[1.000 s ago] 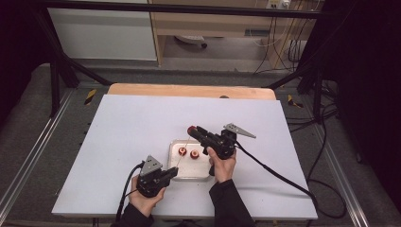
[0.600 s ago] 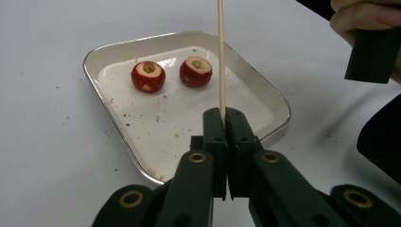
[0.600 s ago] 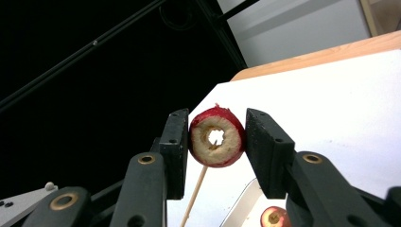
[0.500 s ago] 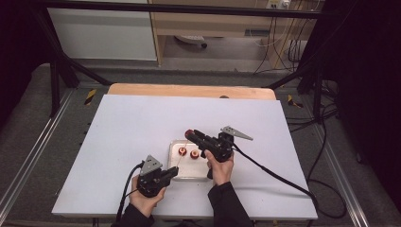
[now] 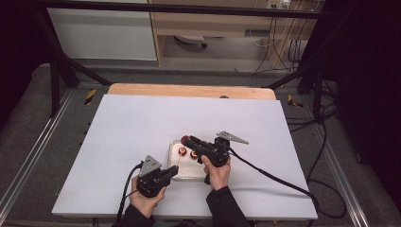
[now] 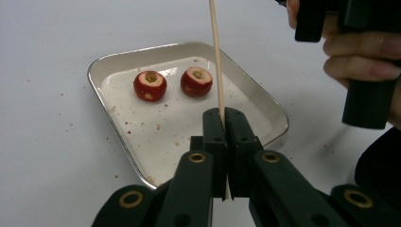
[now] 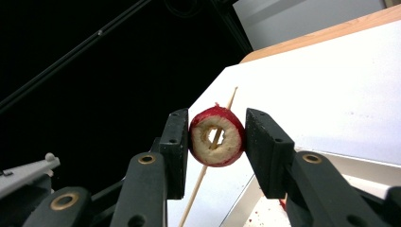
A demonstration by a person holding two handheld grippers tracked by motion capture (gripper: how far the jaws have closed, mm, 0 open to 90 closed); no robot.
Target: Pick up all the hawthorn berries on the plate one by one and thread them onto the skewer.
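The right hand-held gripper point(image 7: 215, 137) clamps a cored fruit ring point(image 7: 216, 136) at centre frame; the left hand-held gripper point(image 6: 224, 118) pinches the skewer point(image 6: 215, 52), apparently already threading the hole—keep them aligned.

The high view looks down from afar; both gripper views sit close along their jaws, sharing the skewer point(image 6: 216, 56) and tray point(image 6: 113, 61).
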